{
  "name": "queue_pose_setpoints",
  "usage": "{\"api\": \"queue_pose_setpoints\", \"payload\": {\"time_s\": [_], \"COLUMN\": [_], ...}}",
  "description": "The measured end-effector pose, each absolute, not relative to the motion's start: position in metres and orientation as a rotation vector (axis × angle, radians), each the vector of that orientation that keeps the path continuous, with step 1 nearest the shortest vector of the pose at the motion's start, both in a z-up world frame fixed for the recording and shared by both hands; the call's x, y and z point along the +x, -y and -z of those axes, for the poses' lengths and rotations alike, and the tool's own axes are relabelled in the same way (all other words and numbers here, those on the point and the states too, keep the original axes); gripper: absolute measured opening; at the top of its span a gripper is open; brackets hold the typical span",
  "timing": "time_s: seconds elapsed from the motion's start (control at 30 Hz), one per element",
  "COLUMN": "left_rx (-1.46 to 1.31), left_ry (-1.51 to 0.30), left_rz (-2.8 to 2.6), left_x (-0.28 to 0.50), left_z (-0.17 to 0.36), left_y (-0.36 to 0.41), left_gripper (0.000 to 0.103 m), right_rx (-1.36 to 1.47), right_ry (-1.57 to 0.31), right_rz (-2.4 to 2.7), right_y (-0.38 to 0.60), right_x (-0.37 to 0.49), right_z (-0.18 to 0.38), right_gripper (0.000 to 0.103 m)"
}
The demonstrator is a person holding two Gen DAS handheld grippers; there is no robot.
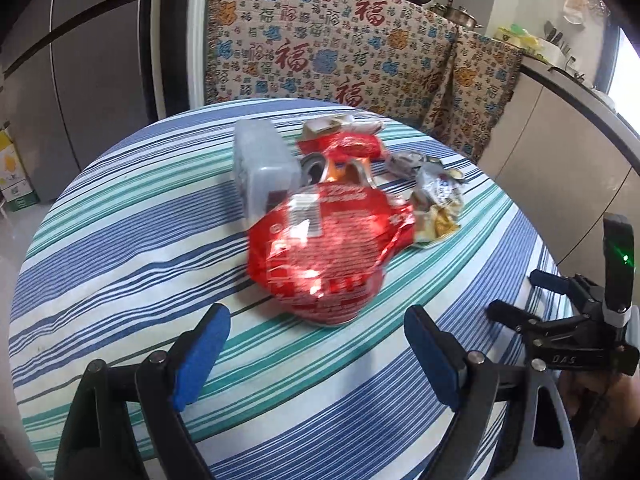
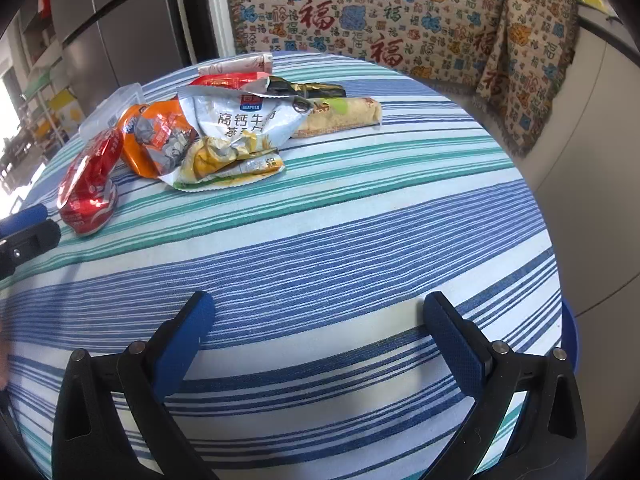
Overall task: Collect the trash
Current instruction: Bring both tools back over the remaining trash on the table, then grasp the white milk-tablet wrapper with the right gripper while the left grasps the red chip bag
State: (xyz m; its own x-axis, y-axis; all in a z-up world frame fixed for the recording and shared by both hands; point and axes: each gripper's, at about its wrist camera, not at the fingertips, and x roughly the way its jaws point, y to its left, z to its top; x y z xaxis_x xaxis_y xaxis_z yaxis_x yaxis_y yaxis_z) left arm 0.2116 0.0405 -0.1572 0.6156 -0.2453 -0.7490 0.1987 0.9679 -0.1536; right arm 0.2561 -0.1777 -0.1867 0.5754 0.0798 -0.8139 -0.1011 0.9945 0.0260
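A crushed red can (image 1: pixel 320 260) lies on the striped tablecloth (image 1: pixel 120 240), at the near end of a heap of trash. My left gripper (image 1: pixel 316 332) is open just short of the can, and its blue pads touch nothing. Behind the can lie an orange can (image 2: pixel 154 140), a silver food bag (image 2: pixel 248 120), a yellow wrapper (image 2: pixel 224 164) and a beige packet (image 2: pixel 340 118). The red can (image 2: pixel 90 188) shows at the left of the right wrist view. My right gripper (image 2: pixel 320 308) hangs open over bare cloth near the table's front edge, well away from the heap.
A clear plastic box (image 1: pixel 260 164) stands against the heap's left side. A red wrapper (image 2: pixel 224 80), a dark wrapper (image 2: pixel 308 88) and a pale roll (image 2: pixel 236 64) lie at the back. Patterned cloth (image 1: pixel 320 48) hangs beyond the table, and a grey fridge (image 1: pixel 80 60) stands to the left.
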Motion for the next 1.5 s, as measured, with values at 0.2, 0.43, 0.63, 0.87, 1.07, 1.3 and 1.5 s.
{"api": "queue_pose_setpoints", "payload": {"time_s": [0.2, 0.43, 0.63, 0.87, 1.07, 1.3, 1.5], "left_rx": [-0.001, 0.037, 0.011, 0.003, -0.013, -0.027, 0.004], "left_ry": [-0.925, -0.872, -0.875, -0.872, -0.861, -0.855, -0.9], "left_rz": [0.191, 0.206, 0.215, 0.198, 0.202, 0.24, 0.275], "left_x": [0.245, 0.248, 0.239, 0.215, 0.203, 0.187, 0.174], "left_z": [0.168, 0.173, 0.172, 0.171, 0.168, 0.163, 0.172], "left_y": [-0.021, -0.022, -0.031, -0.037, -0.041, -0.033, -0.024], "left_gripper": [0.091, 0.062, 0.06, 0.06, 0.059, 0.059, 0.062], "right_rx": [-0.025, 0.019, 0.097, 0.164, 0.151, 0.127, 0.085], "right_ry": [-0.953, -0.931, -0.919, -0.944, -0.916, -0.899, -0.941], "right_rz": [-0.109, -0.173, -0.321, -0.333, -0.323, -0.333, -0.309], "right_y": [0.178, 0.181, 0.172, 0.154, 0.162, 0.187, 0.201], "right_x": [0.256, 0.256, 0.287, 0.339, 0.325, 0.27, 0.238], "right_z": [0.187, 0.182, 0.169, 0.167, 0.157, 0.139, 0.148], "right_gripper": [0.103, 0.097, 0.088, 0.086, 0.017, 0.014, 0.015]}}
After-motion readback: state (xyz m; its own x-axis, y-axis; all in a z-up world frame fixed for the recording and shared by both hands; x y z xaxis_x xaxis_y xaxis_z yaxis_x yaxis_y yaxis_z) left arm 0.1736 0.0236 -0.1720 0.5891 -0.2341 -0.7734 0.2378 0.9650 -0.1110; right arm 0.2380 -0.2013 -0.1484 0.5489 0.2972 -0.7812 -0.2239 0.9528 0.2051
